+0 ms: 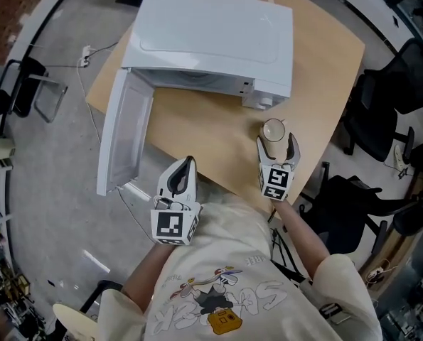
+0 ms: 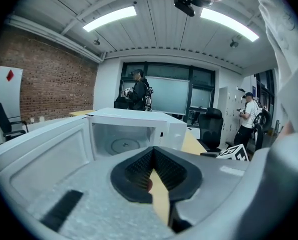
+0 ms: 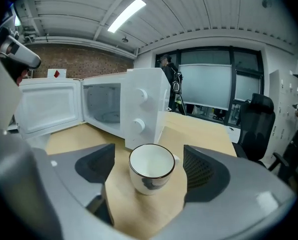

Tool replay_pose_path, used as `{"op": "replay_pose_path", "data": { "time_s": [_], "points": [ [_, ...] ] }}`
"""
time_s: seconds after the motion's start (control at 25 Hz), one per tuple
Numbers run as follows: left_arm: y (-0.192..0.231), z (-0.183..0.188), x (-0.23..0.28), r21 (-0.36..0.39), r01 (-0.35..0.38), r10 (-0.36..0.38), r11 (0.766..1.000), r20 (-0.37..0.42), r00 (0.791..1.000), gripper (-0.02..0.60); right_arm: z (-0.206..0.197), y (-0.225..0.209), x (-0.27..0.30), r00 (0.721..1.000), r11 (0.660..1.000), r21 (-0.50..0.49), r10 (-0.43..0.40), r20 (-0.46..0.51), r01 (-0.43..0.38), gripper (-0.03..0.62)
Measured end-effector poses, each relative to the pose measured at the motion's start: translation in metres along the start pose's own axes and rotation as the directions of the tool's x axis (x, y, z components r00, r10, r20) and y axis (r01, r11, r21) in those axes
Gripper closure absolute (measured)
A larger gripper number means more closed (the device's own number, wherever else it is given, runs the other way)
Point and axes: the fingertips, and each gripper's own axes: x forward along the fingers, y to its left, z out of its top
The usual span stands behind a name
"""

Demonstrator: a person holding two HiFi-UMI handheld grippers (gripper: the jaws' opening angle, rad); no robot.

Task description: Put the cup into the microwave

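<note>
A white cup (image 1: 273,130) with a dark rim stands upright on the wooden table (image 1: 325,62), just right of the white microwave (image 1: 211,45). The microwave's door (image 1: 122,130) hangs open to the left. My right gripper (image 1: 277,144) is open, one jaw on each side of the cup (image 3: 151,168), neither pad touching it. My left gripper (image 1: 186,163) is shut and empty at the table's front edge. It faces the microwave's open cavity (image 2: 123,139), where the glass turntable shows.
Black office chairs (image 1: 382,119) crowd the table's right side. Another chair (image 1: 26,84) and a cable (image 1: 90,55) are on the floor at the left. Two people (image 2: 138,91) stand far off by the windows.
</note>
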Motion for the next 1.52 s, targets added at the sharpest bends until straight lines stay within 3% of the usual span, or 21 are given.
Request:
{"op": "replay_pose_path", "data": {
  "time_s": [0.2,0.52,0.6,0.8,1.12,1.52],
  "points": [
    [-0.015,-0.006,0.009,0.009,0.039,-0.039,0.999,-0.027,0.999,0.575,-0.017,-0.004,0.019,1.0,1.0,0.016,0.005,-0.023,-0.005,0.152],
    [-0.012,-0.011,0.007,0.012,0.009,-0.008,1.0,-0.047,0.999,0.577,-0.044,-0.007,0.046,0.997,1.0,0.019,0.021,-0.074,-0.02,0.149],
    [-0.012,-0.011,0.006,0.011,0.005,-0.004,1.0,-0.047,0.999,0.575,-0.046,-0.006,0.051,0.996,0.999,0.029,0.033,-0.077,-0.03,0.186],
    [-0.011,-0.011,0.007,0.006,-0.002,0.002,1.0,-0.042,0.999,0.577,-0.047,-0.005,0.055,0.996,0.998,0.054,0.049,-0.076,-0.045,0.192],
    [-0.01,-0.013,0.004,-0.007,-0.002,0.002,1.0,-0.043,0.999,0.577,-0.043,0.001,0.054,0.994,0.998,0.013,0.065,-0.092,-0.064,0.195],
    [0.005,-0.016,-0.008,-0.037,-0.028,0.027,0.999,-0.031,0.999,0.577,-0.015,0.056,0.043,0.981,0.982,-0.033,0.186,-0.052,-0.188,0.195]
  ]
}}
